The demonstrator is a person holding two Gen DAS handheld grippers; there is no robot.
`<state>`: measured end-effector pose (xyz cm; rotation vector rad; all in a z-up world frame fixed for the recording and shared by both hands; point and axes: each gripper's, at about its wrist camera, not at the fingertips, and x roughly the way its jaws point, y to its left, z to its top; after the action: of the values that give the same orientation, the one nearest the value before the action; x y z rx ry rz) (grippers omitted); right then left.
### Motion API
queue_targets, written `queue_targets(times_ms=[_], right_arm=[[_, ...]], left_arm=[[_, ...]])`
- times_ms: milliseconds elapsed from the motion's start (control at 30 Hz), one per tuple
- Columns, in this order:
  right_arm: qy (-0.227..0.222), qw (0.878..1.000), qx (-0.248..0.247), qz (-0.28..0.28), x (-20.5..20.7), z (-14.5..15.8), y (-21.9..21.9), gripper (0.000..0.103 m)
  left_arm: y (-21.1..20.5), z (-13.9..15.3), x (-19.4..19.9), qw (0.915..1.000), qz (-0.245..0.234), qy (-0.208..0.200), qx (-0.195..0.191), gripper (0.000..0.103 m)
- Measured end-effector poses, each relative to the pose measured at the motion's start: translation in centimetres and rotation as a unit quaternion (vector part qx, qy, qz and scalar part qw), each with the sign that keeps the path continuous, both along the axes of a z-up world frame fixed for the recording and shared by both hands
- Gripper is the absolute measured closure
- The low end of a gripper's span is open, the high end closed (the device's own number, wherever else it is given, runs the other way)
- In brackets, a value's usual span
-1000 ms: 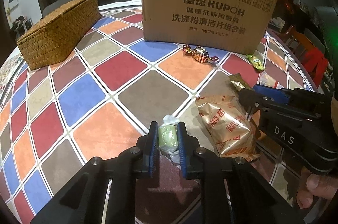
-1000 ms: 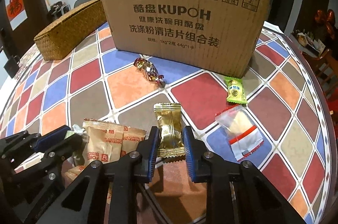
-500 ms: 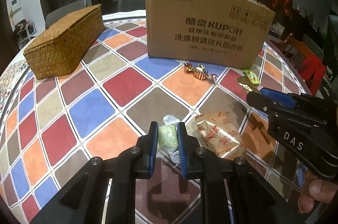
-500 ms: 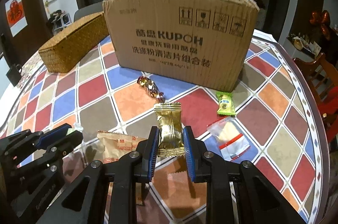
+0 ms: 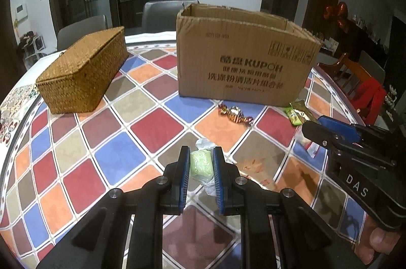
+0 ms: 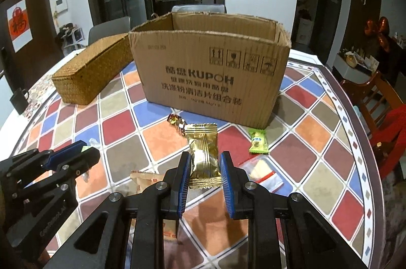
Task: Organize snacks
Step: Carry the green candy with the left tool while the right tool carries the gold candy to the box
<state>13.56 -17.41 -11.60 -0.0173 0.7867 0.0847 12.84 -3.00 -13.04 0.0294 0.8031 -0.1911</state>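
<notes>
My left gripper (image 5: 201,162) is shut on a pale green snack in a clear wrapper (image 5: 201,163), lifted above the chequered table. My right gripper (image 6: 205,166) is shut on a gold foil snack packet (image 6: 203,149), also held in the air. The open cardboard box (image 5: 241,65) (image 6: 210,76) stands at the far middle of the table. On the table lie a twisted foil candy (image 5: 236,115) (image 6: 177,122), a small green packet (image 6: 258,142) (image 5: 291,115), a clear bag with a red strip (image 6: 261,171) and an orange biscuit packet (image 5: 256,175) (image 6: 147,178).
A woven lidded basket (image 5: 83,76) (image 6: 91,70) stands left of the box. Chairs are behind the table, and a wooden chair with red cloth (image 6: 390,121) is at the right. The table's round edge (image 6: 355,116) curves close on the right.
Both grippers have risen with their snacks. The table and the biscuit packet have dropped lower in view, and the box's open top now shows.
</notes>
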Motion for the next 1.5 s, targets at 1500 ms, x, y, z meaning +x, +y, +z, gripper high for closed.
queue_targets(times_ms=[1500], right_arm=[[-0.095, 0.995, 0.012, -0.039, 0.9, 8.7, -2.1, 0.078]], left_arm=[[-2.3, 8.0, 4.1, 0.9972, -0.023, -0.071, -0.008, 0.084]])
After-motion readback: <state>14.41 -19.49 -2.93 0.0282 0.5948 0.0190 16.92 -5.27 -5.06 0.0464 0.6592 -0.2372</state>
